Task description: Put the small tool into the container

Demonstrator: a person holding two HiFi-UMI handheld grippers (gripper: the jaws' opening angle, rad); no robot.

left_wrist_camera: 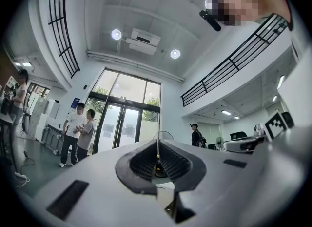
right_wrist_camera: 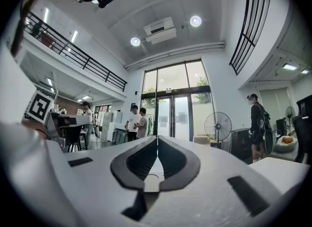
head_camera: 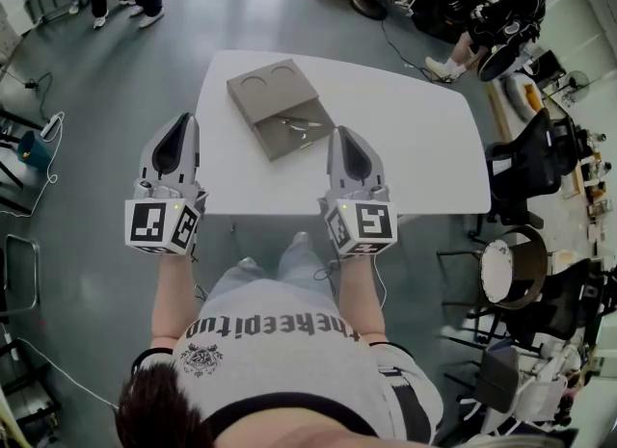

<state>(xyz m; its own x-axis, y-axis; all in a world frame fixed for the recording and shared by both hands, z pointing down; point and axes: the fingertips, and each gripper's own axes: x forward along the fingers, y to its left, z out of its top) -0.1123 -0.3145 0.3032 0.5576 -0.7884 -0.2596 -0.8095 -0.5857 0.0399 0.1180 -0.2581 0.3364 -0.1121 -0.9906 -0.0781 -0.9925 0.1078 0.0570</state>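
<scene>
Left hand-held gripper (head_camera: 183,120) and right hand-held gripper (head_camera: 341,134) are both closed tight, empty. The small tool (head_camera: 301,125) lies inside the grey container (head_camera: 260,97), twelve o'clock on the tabletop (head_camera: 415,147).

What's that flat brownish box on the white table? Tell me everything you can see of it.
The box is flat, grey-brown, of cardboard-like look, lying askew on the white table. Its far half carries two shallow round hollows; its near half is an open rectangular recess in which a small silvery tool lies. The tip of the right gripper shows close by its near corner, seemingly without touching.
</scene>
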